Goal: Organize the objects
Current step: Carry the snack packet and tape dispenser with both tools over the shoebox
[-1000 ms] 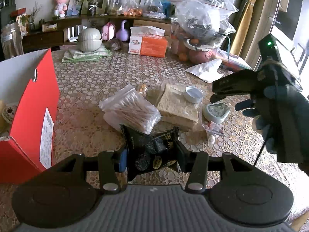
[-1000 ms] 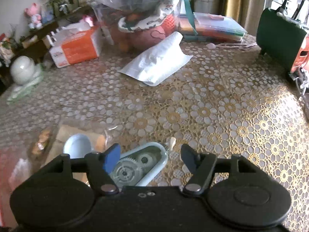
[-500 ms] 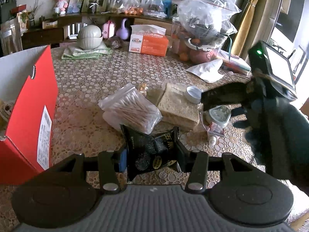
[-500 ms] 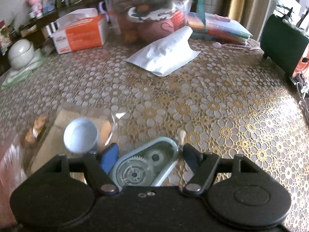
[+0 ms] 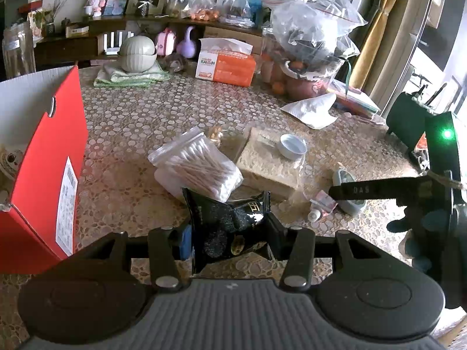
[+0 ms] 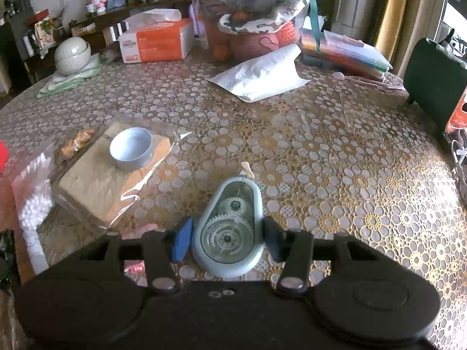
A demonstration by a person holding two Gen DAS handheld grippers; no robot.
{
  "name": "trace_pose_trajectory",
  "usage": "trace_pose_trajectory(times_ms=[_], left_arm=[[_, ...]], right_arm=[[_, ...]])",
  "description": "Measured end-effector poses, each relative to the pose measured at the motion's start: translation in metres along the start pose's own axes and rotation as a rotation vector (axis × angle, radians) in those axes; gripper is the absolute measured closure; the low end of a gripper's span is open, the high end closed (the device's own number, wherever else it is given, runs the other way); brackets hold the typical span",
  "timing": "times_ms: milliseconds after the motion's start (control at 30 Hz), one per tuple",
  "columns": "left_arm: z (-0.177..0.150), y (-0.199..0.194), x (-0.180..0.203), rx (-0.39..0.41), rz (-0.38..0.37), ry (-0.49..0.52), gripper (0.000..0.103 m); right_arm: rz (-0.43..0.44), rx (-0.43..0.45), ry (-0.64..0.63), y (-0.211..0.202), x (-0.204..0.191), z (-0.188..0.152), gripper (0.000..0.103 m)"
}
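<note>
Tablecloth (image 6: 335, 157): gold-and-white floral lace pattern. Correction tape dispenser (image 6: 229, 233): pale blue-green shell, clear window (white gears inside); snack packet (image 5: 230, 221): black with gold print. Box (image 5: 46, 157): red with white label; tissue box (image 5: 226, 68): orange and white.

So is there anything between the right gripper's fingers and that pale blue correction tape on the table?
Nothing visible. The correction tape lies flat on the table between the right gripper's fingers, whose jaws have just been closing around it, with only narrow gaps left on either side.
</note>
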State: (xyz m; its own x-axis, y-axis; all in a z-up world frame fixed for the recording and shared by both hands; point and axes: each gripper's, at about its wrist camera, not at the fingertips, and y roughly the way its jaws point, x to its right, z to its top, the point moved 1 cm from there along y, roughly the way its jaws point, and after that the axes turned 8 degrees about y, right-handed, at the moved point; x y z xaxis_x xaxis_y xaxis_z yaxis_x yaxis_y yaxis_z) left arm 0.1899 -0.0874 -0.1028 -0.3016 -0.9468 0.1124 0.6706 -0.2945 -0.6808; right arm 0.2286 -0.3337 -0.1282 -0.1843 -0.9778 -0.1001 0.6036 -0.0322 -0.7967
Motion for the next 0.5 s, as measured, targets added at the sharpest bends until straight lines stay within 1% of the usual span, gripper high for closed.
trace_pose_trajectory(times_ms=[167,300,500], left_arm=[[0.005,-0.009,0.0,0.002,-0.013,-0.016,0.055],[0.009,-0.023,0.0,0.019,-0.016,-0.024,0.055],[0.012,-0.053,-0.002,0.059,-0.011,-0.035,0.055]], right_arm=[[0.05,0.027,0.001,-0.035,-0.003,0.001,0.052],[0.1,0.045,-0.013,-0.067,-0.012,0.001,0.052],[0.189,0.063,-0.083,-0.114,-0.044,-0.006,0.052]])
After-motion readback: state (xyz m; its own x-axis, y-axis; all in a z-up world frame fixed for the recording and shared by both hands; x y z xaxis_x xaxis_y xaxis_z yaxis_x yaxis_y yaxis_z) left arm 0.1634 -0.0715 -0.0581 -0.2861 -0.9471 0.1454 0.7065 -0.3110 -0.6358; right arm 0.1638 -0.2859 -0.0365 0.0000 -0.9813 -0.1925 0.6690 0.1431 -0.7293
